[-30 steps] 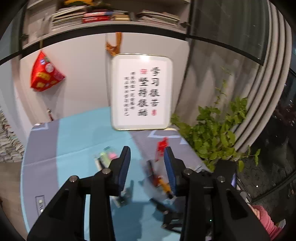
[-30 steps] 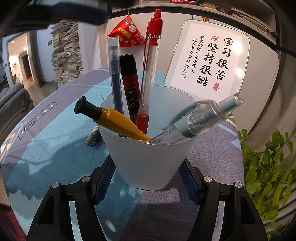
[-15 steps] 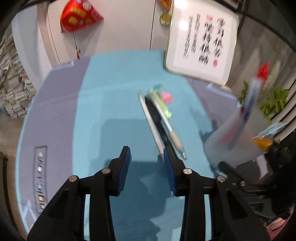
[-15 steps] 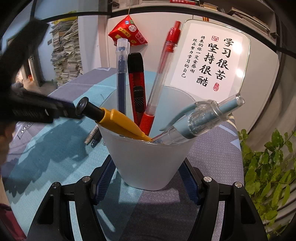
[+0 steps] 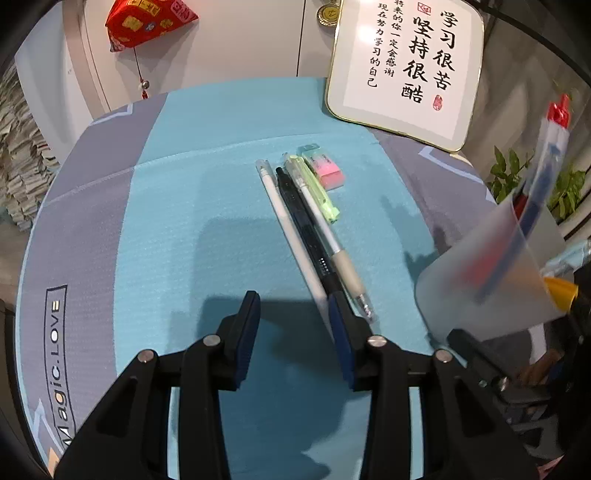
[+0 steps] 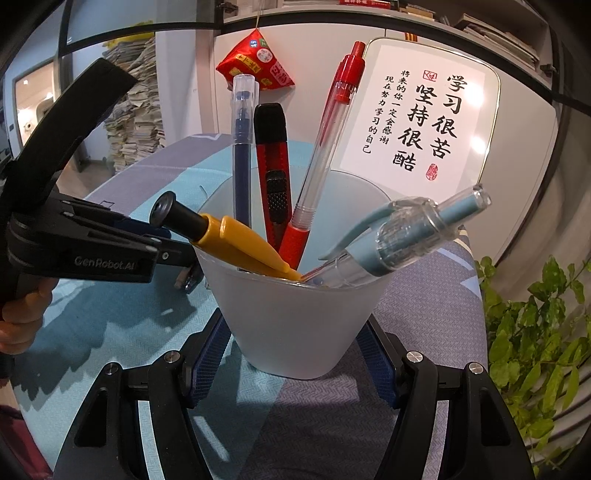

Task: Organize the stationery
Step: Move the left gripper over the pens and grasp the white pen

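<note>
- A frosted cup [image 6: 299,317] sits pinched between the jaws of the right gripper [image 6: 293,356], blue pads pressed against its lower walls on both sides, above the teal-and-grey counter [image 5: 221,236].
- Five items stand in the cup: one blue capped pen [image 6: 242,147], one red-and-black utility knife [image 6: 273,162], one red click pen [image 6: 325,147], one pale-blue clear pen [image 6: 402,236] leaning right, and one yellow tool with a black handle [image 6: 225,236] leaning left.
- The left gripper [image 5: 293,310] hangs low over the counter with its jaws spread and nothing between them; its right finger [image 5: 343,332] covers the near end of the row of loose pens.
- Four long items lie side by side on the teal cloth: one white pen [image 5: 288,229], one black pen [image 5: 306,229], one clear pen with a beige grip [image 5: 340,254] and one pale-green highlighter [image 5: 314,188].
- One pink-and-green eraser [image 5: 325,168] lies just beside the highlighter's far end.
- The cup stands to the right of the row, apart from it.
- One framed calligraphy board [image 5: 402,66] leans at the counter's far edge; one red pouch [image 5: 147,22] hangs on the wall behind; one leafy plant [image 6: 535,332] stands at right.
</note>
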